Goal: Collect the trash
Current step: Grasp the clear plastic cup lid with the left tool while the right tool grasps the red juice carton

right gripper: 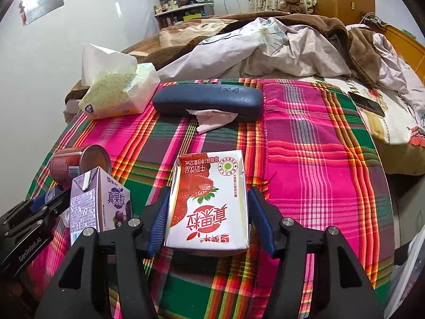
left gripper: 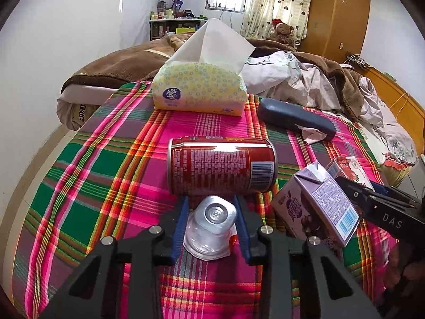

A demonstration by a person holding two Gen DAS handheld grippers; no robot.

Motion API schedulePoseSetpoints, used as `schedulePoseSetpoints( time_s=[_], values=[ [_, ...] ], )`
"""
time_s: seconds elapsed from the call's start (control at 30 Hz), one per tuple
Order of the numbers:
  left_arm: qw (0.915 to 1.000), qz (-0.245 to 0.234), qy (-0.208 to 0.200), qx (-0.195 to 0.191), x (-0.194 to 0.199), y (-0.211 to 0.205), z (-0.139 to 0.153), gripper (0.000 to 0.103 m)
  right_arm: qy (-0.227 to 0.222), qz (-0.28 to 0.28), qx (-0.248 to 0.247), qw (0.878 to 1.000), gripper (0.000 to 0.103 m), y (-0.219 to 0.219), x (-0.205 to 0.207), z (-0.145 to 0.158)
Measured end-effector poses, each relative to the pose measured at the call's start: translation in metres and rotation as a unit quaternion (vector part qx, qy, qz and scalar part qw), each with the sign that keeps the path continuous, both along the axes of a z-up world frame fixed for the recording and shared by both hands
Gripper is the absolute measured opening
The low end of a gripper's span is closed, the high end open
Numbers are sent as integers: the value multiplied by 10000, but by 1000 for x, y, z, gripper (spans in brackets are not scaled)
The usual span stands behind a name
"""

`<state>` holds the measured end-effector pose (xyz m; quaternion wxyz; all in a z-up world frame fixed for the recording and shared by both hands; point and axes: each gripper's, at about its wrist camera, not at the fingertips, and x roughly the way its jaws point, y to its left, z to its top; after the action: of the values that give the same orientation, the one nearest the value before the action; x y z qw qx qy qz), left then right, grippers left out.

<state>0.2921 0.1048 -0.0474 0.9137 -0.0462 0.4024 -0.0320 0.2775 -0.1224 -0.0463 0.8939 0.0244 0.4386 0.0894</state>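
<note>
On the plaid cloth lie a red can on its side, a purple milk carton and a small clear plastic cup, upside down. My left gripper has its blue fingers on both sides of the cup, seemingly touching it. In the right wrist view, my right gripper straddles a red-and-white strawberry milk carton lying flat; the fingers sit close to its sides. The purple carton and the can show at the left.
A yellow tissue pack and a dark blue glasses case with a cloth sticking out lie at the far side of the cloth. Rumpled bedding and a phone lie beyond. A wall runs along the left.
</note>
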Motion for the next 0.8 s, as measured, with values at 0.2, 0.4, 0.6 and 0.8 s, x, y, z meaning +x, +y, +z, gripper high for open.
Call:
schedulePoseSetpoints(
  time_s=[0.2, 0.4, 0.6, 0.8],
  values=[
    [10000, 20, -84, 24, -5, -1, 4, 32, -92, -35, 71, 9999, 59, -3, -4, 4],
    [9999, -20, -165, 2, -14, -3, 9, 31, -158, -64, 165, 9997, 59, -7, -9, 8],
    [9996, -26, -266, -59, -27, -5, 18, 31, -219, -65, 236, 9995, 59, -13, -17, 12],
    [9990, -137, -418, -86, -45, -14, 31, 31, -298, -96, 323, 9990, 59, -22, -28, 19]
  ],
)
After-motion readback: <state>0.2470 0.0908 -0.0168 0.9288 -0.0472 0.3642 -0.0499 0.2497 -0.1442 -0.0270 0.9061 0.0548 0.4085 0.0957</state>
